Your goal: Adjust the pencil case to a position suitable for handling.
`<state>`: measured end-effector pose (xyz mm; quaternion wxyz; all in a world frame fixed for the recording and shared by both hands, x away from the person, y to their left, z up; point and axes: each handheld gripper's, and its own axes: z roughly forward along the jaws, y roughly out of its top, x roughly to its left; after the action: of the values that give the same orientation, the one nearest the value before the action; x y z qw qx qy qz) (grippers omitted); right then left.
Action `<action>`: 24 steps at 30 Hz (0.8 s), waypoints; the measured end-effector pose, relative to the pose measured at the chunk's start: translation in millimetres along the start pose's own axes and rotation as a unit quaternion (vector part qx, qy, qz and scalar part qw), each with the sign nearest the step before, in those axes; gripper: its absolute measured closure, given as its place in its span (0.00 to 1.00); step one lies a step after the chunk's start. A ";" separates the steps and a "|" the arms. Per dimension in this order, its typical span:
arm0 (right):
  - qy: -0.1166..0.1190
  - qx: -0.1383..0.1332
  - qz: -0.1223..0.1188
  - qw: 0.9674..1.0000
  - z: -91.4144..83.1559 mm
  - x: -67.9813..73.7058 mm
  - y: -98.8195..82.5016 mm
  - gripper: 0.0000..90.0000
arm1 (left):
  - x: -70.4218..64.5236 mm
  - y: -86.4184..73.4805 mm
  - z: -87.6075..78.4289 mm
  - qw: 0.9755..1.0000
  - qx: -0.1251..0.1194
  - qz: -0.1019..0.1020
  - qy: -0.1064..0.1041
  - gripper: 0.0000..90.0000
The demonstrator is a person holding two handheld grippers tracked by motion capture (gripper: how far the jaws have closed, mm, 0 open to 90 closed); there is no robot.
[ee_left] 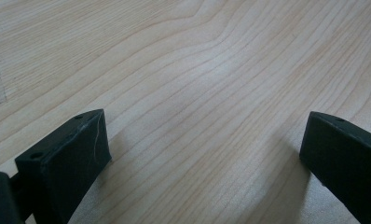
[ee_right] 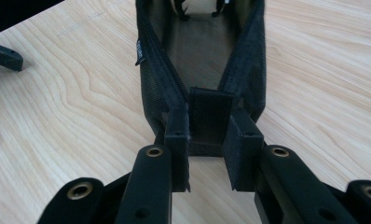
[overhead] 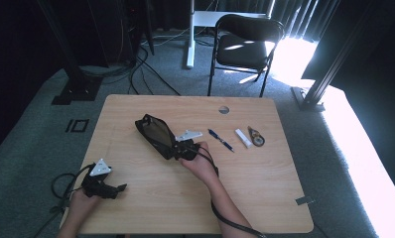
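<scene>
A black mesh zip pouch (overhead: 156, 134) lies open on the wooden table (overhead: 265, 188), left of centre. My right gripper (overhead: 179, 148) is at its near end. In the right gripper view the jaws of this gripper (ee_right: 210, 133) are shut on the pouch's black fabric end tab (ee_right: 210, 109), and the unzipped pouch (ee_right: 200, 60) stretches away from them. My left gripper (overhead: 117, 190) rests near the table's front left corner, apart from the pouch. The left gripper's (ee_left: 202, 135) jaws stand wide open over bare wood with nothing between them.
Right of the pouch lie a blue pen (overhead: 221, 140), a small white stick (overhead: 243, 138) and a round tape dispenser (overhead: 256, 136). A cable hole (overhead: 224, 109) sits near the far edge. A black chair (overhead: 242, 44) stands beyond the table.
</scene>
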<state>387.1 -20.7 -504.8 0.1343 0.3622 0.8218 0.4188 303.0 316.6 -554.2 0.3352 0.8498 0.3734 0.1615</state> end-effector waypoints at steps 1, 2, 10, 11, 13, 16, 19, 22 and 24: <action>0.000 -0.002 0.003 1.000 -3.9 -2.1 -2.5 0.81 | 0.0 0.0 0.0 1.000 0.000 0.000 0.000 0.02; -0.003 -0.004 0.006 1.000 -8.0 -4.0 -5.0 0.81 | 0.0 0.0 0.0 1.000 0.000 0.000 0.000 0.02; -0.009 0.000 0.015 1.000 -38.3 -13.9 -25.5 0.81 | 0.0 0.0 0.0 1.000 0.000 0.000 0.000 0.02; -0.010 -0.001 0.014 1.000 -41.0 -15.2 -28.3 0.81 | 0.0 0.0 0.0 1.000 0.000 0.000 0.000 0.02; -0.010 -0.003 0.017 1.000 -46.2 -17.6 -33.8 0.81 | 0.0 0.0 0.0 1.000 0.000 0.000 0.000 0.02; -0.015 -0.001 0.024 1.000 -54.8 -22.7 -44.4 0.81 | 0.0 0.0 0.0 1.000 0.000 0.000 0.000 0.02; -0.017 -0.003 0.030 0.999 -62.4 -25.5 -52.0 0.81 | -0.1 0.0 0.0 1.000 0.000 0.000 0.000 0.02; -0.020 0.001 0.029 0.999 -70.8 -27.6 -60.0 0.81 | -0.1 -0.1 0.0 1.000 0.000 -0.001 0.000 0.02; -0.021 0.002 0.031 0.999 -75.5 -28.7 -64.1 0.81 | -0.1 -0.1 0.0 1.000 0.000 -0.001 0.000 0.02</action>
<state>336.7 -110.4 -511.3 0.1377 0.3968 0.8081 0.4129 302.9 316.6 -554.3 0.3353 0.8496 0.3739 0.1612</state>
